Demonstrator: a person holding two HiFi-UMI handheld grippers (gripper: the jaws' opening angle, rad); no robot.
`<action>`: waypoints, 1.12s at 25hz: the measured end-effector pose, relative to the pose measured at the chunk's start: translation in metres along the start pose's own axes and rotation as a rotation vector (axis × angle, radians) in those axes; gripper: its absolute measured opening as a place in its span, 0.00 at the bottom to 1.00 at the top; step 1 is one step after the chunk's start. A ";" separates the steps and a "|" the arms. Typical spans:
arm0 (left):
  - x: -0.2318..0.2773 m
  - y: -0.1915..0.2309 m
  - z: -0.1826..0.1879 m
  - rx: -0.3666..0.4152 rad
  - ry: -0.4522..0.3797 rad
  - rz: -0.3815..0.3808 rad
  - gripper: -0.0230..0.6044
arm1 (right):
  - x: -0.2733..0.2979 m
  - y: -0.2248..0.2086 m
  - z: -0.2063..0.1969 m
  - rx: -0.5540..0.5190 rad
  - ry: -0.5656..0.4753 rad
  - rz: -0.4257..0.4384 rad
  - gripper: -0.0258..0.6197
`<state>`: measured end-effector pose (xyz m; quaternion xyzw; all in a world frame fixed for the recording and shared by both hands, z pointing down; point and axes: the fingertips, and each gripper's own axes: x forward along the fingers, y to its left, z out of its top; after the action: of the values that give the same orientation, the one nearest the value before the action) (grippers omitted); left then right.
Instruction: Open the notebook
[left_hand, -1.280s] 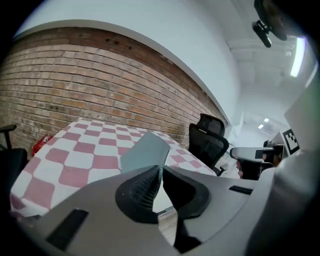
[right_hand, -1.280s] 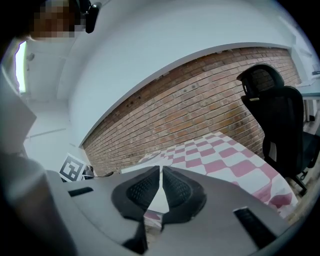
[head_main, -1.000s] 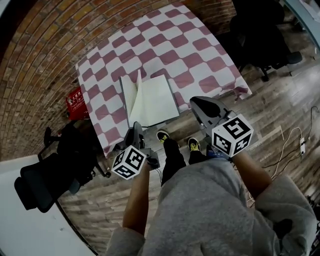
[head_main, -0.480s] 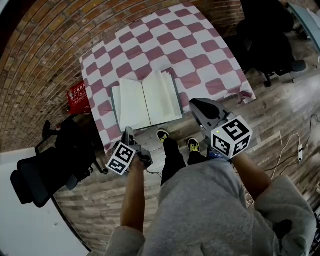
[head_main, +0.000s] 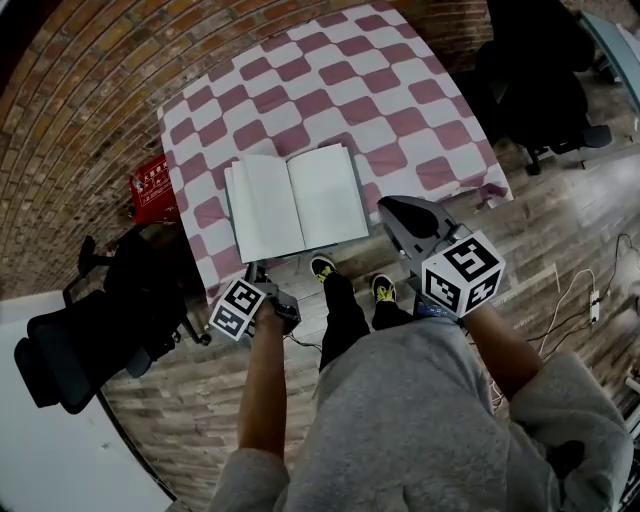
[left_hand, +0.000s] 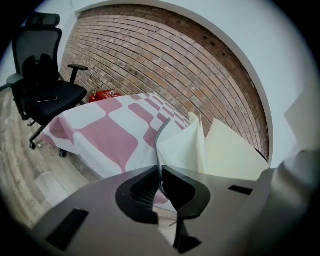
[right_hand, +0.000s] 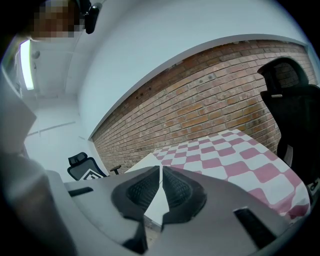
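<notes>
**Ana:** Notebook (head_main: 295, 200) open yet?

**Ben:** Nearly. Close to us, the right gripper (right_hand: 161, 167) has its jaws squeezed together on nothing. The left gripper (left_hand: 159, 169) pinches the near edge of the cover (left_hand: 161, 137). Past that, the notebook lies open, pages up, on the near side of the checked worktop (head_main: 400, 110).

**Ana:** So what now?

**Ben:** I think: lay the cover flat, slowly. Then loosen the jaws and pull straight back, so nothing flips over or slides.
</notes>
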<state>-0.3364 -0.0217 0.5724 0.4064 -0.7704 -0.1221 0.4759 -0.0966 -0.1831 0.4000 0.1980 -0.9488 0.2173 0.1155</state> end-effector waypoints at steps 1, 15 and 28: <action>0.001 0.002 0.000 -0.006 0.006 0.001 0.08 | 0.001 0.001 0.000 -0.001 0.002 0.001 0.10; -0.002 0.013 -0.029 -0.136 0.081 -0.035 0.09 | 0.021 0.015 -0.001 0.000 0.013 0.024 0.10; -0.021 0.033 -0.039 0.083 0.106 0.012 0.40 | 0.012 0.019 -0.001 -0.020 0.011 0.024 0.10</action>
<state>-0.3162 0.0232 0.5984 0.4271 -0.7509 -0.0658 0.4994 -0.1157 -0.1705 0.3977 0.1844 -0.9526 0.2103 0.1201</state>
